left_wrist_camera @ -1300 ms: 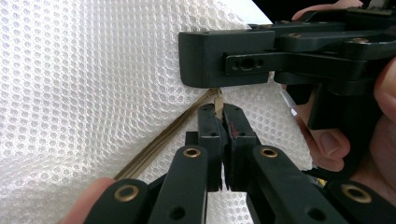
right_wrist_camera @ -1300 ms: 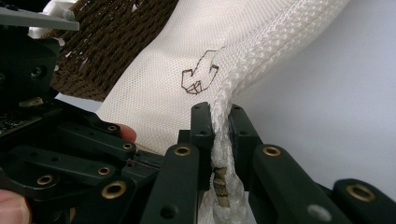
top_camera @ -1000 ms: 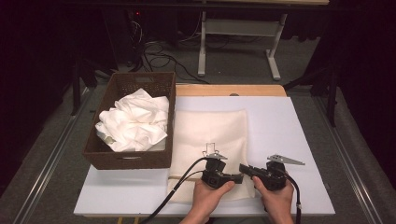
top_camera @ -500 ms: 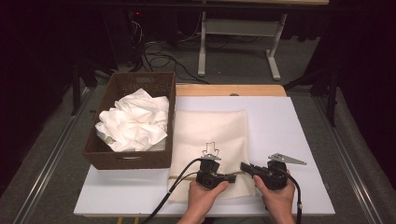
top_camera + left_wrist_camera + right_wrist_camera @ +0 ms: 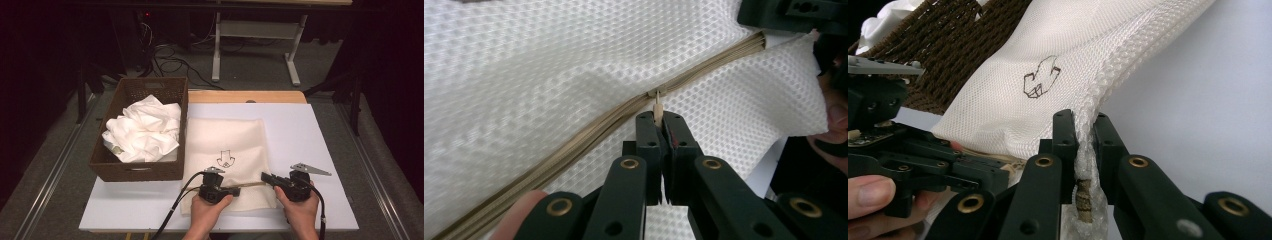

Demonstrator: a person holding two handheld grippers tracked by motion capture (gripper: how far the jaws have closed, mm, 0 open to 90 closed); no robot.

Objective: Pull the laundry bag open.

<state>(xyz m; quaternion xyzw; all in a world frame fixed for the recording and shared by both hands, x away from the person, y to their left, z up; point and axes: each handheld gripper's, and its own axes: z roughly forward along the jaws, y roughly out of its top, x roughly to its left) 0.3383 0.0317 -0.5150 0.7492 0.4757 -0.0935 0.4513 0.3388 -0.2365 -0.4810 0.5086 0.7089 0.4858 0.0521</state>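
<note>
Zipper (image 5: 589,125), tan, on the cream mesh laundry bag (image 5: 227,150) runs 9-to-3 along its near edge. Left gripper (image 5: 659,120) is clamped on the small pull tab (image 5: 657,107); right gripper (image 5: 1083,150), at 3 o'clock, pinches the bag's corner, w/ the zip's axis btwn them.

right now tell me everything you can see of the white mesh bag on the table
The mesh bag is a cream-white, honeycomb-weave fabric pouch lying flat on the white table, its left edge beside the brown wicker basket. A small black outline drawing marks its upper face. A tan zipper runs along its near edge. The left gripper is shut on the zipper pull, and the right gripper pinches the bag's bunched corner at the zipper's end.
</note>
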